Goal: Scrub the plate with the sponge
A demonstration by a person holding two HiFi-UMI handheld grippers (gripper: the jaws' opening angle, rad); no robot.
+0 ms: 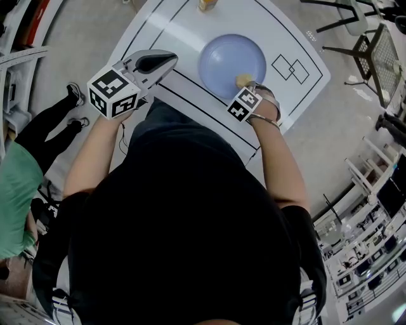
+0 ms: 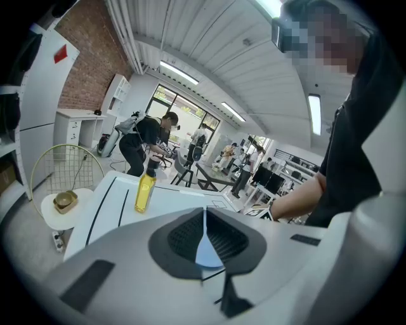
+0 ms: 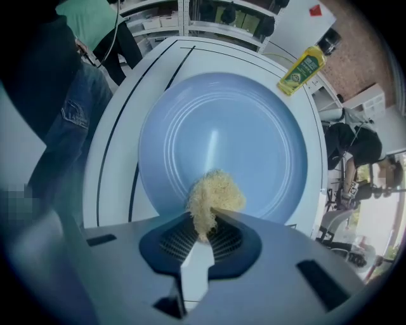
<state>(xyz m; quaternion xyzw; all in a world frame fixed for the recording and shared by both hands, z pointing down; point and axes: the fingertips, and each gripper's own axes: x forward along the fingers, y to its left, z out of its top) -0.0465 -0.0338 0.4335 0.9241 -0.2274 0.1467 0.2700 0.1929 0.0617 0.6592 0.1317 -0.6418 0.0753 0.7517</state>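
Note:
A pale blue plate (image 1: pixel 231 62) (image 3: pixel 222 143) lies on the white table (image 1: pixel 158 32). My right gripper (image 1: pixel 246 87) (image 3: pixel 204 223) is shut on a small yellow fibrous sponge (image 1: pixel 243 80) (image 3: pixel 214 197), which rests on the plate's near rim. My left gripper (image 1: pixel 166 60) (image 2: pixel 204 235) is held up at the table's left edge, away from the plate, with its jaws closed together and nothing in them. A sliver of the plate (image 2: pixel 206 254) shows past the left jaws.
A yellow bottle (image 3: pixel 303 70) (image 2: pixel 145 188) (image 1: pixel 207 4) stands at the table's far side. Black outlines, including two overlapping squares (image 1: pixel 290 66), mark the table top. Someone in green (image 1: pixel 16 190) stands to the left; chairs (image 1: pixel 365 44) and shelving surround the table.

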